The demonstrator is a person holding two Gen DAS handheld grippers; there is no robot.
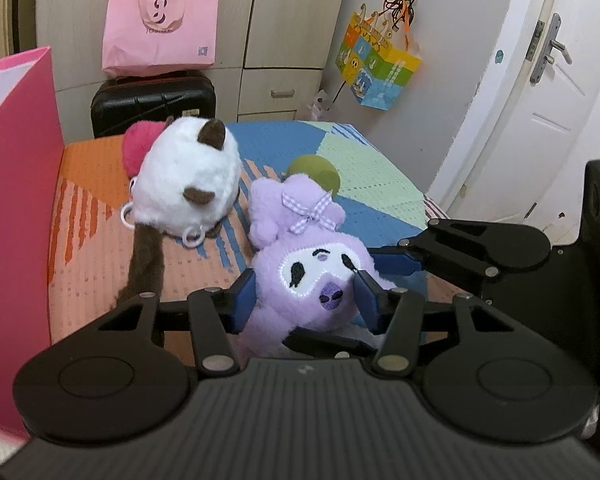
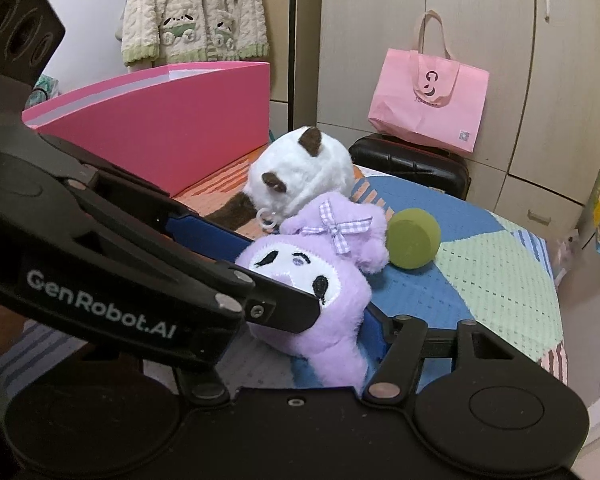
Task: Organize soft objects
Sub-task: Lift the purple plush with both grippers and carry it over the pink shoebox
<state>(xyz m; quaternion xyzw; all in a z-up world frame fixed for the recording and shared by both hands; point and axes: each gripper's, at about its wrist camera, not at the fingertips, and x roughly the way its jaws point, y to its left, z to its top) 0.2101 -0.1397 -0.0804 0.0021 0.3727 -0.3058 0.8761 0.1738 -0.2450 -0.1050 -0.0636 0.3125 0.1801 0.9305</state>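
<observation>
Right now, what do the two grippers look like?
Both are matte black with linkage arms, silver pivot pins and round discs on a ribbed base. The left gripper has blue fingers. The right gripper matches. White GenRobot.AI lettering marks the left one's side.

Soft fur against hard black plastic

The purple plush [image 1: 300, 276] is short matt fleece with a woven gingham bow [image 1: 309, 210]; the white plush [image 1: 188, 184] has longer, shaggier fur. The green ball [image 2: 413, 238] looks matt and faintly grainy. The mat [image 1: 364, 160] underneath is dimpled foam. The left gripper [image 1: 306, 298] is matt black plastic with metal rivets and smooth blue pads [image 1: 244, 300]; the pink box [image 2: 160, 120] is smooth card, the pink tote [image 1: 160, 28] thin cloth
</observation>
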